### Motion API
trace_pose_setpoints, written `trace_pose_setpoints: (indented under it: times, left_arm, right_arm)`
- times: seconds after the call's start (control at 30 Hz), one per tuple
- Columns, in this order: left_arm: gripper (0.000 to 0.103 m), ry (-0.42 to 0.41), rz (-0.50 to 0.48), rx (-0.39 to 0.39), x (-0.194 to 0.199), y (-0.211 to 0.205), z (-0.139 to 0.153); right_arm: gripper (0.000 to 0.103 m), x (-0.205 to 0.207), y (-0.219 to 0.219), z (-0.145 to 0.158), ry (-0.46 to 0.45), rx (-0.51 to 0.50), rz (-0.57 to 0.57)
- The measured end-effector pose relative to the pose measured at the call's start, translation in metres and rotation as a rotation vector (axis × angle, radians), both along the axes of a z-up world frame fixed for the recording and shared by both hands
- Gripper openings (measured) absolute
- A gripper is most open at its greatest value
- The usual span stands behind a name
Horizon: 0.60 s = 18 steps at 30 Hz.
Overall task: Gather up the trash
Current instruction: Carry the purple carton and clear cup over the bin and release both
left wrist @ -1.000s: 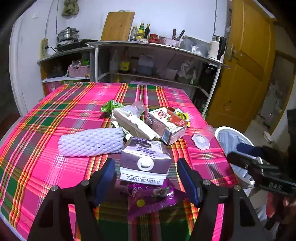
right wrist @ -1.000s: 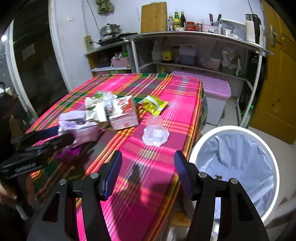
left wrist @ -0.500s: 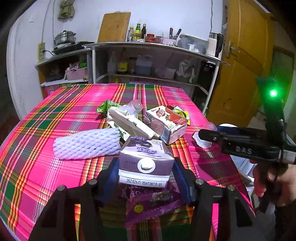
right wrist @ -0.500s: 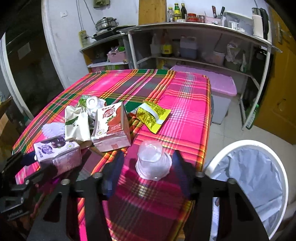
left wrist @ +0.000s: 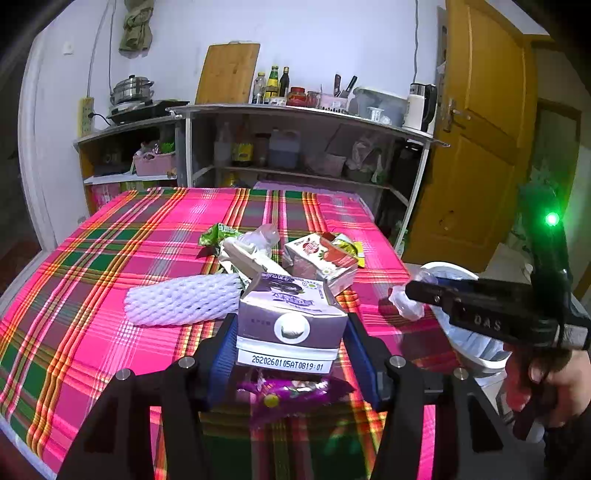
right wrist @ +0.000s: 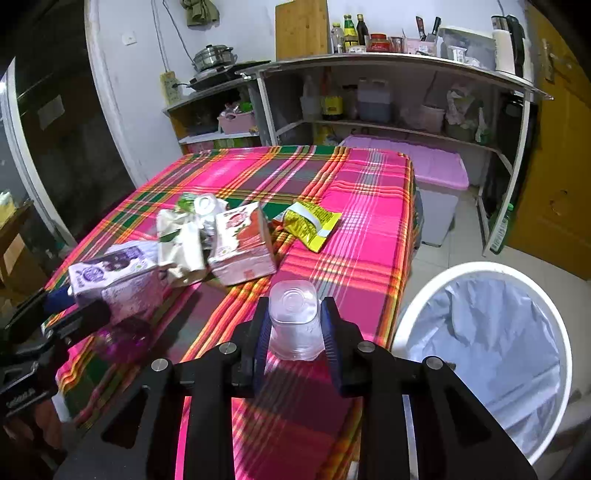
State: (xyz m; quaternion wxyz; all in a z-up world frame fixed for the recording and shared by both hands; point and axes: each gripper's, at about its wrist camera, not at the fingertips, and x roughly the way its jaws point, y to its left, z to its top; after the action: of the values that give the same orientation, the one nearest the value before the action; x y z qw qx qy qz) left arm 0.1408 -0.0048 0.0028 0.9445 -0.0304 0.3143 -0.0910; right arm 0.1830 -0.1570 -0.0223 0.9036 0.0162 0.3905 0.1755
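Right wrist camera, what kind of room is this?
Most likely a home kitchen: a steel pot on a cooktop, sauce bottles and knives on the shelf, and a plaid-covered table.

Left gripper (left wrist: 291, 347) clamps a purple-and-white cardboard drink carton (left wrist: 291, 317) above a crumpled purple foil wrapper (left wrist: 284, 393) on the pink plaid tablecloth (left wrist: 110, 266). White foam mesh sleeve (left wrist: 181, 300) lies beside the carton; right gripper (left wrist: 417, 295) pinches a clear plastic cup (left wrist: 404, 301).

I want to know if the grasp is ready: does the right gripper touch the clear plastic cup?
Touching. In the right wrist view the right gripper has both blue pads pressed against the sides of the clear plastic cup, with no gap visible.
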Motion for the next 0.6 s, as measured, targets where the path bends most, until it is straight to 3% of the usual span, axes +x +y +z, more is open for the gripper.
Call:
trace_pose_setpoints:
  times: [0.6]
  left_arm:
    - [0.057, -0.043, -0.047, 0.013, -0.060, -0.032, 0.030]
  right_arm:
    - [0.028, -0.095, -0.027, 0.044, -0.095, 0.021, -0.037]
